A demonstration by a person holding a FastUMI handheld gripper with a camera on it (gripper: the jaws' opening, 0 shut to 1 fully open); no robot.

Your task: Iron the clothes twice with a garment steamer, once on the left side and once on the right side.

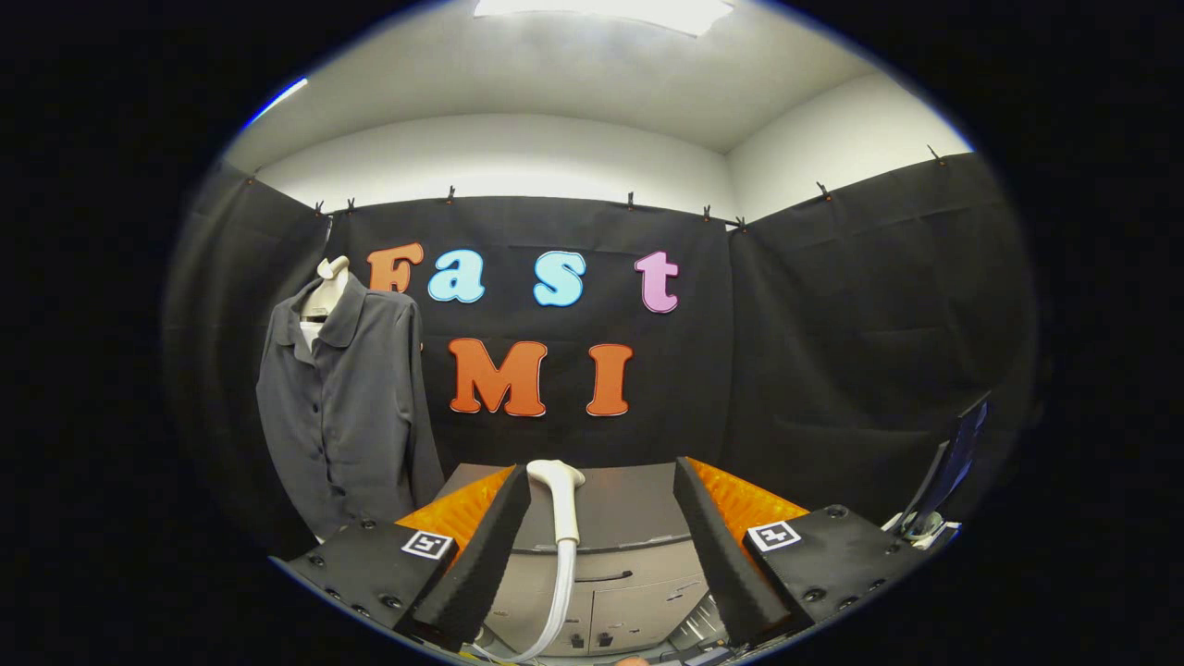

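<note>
One cabinet (592, 564) stands ahead, below the booth wall. One grey shirt (347, 412) hangs on a dummy well to the cabinet's left; it looks soft and light, likely to sway under the steamer. One steamer head (560, 504) stands upright before the cabinet, its hose trailing down. It looks stiff and smooth; take it at the neck. The gripper (601, 490) gapes open, the head between its fingers, untouched.

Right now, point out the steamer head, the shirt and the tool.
steamer head (558, 499): gripper view, on its white neck, between the fingers.
shirt (344, 407): gripper view, on the grey front panel, on the mannequin.
tool (601, 546): gripper view, midway between its spread fingertips, open.
</note>
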